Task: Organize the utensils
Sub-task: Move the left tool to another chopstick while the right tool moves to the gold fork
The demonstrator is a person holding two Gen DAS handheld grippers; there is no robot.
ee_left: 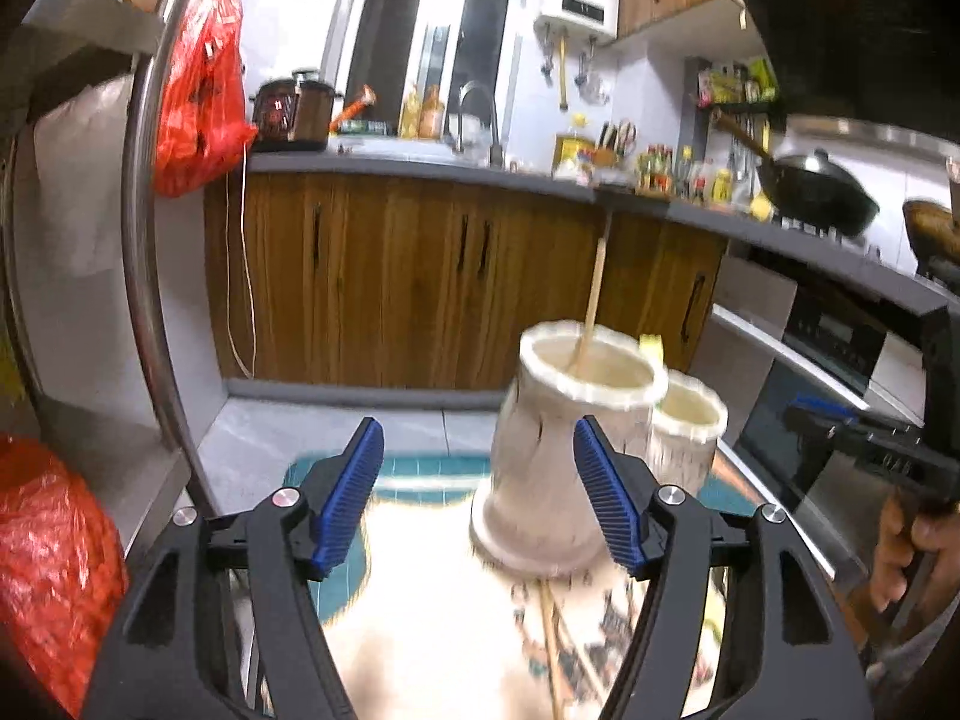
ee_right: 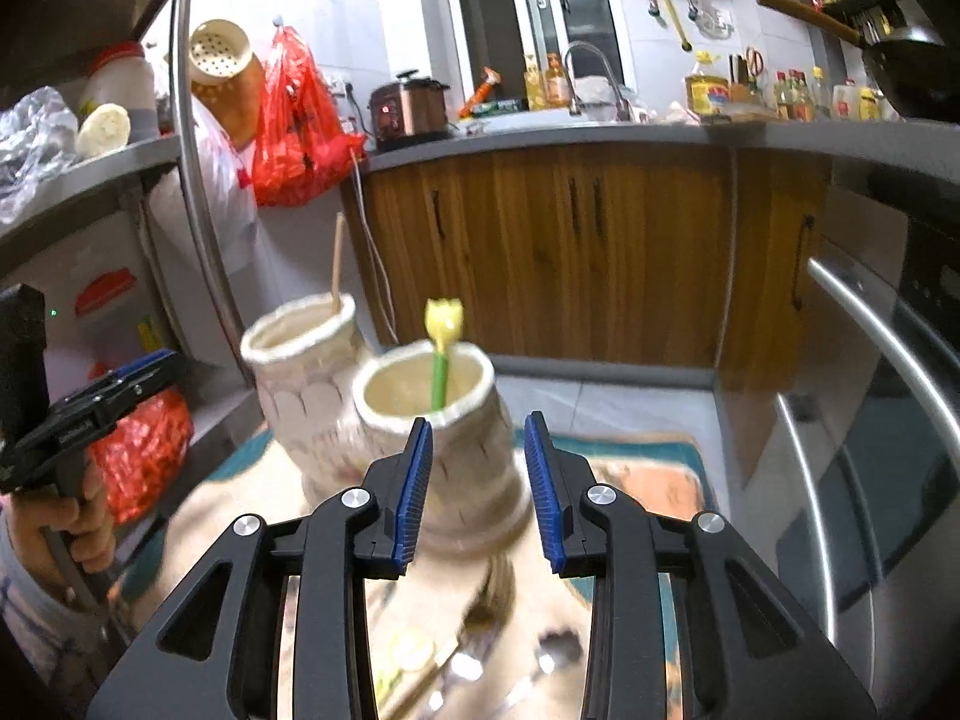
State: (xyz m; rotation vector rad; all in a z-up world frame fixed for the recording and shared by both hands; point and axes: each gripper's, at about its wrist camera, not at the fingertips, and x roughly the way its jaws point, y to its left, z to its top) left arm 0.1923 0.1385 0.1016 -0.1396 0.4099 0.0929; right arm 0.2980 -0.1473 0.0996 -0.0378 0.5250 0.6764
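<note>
- Left tongs (ee_left: 479, 483): spread, nothing pinched.
- Right tongs (ee_right: 478, 483): spread, nothing pinched.
- Loose chopstick (ee_left: 549, 648): lying on the worktop (ee_left: 420, 600) near its front edge.
- Left holder (ee_left: 558, 450): mid-worktop, one wooden chopstick (ee_left: 594, 294) upright inside.
- Right holder (ee_right: 444, 444): just beside it, holding a green utensil (ee_right: 441, 354) with a yellow top.

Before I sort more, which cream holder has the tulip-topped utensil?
The shorter holder between the right gripper's jaws; the taller holder has only a wooden stick.
</note>
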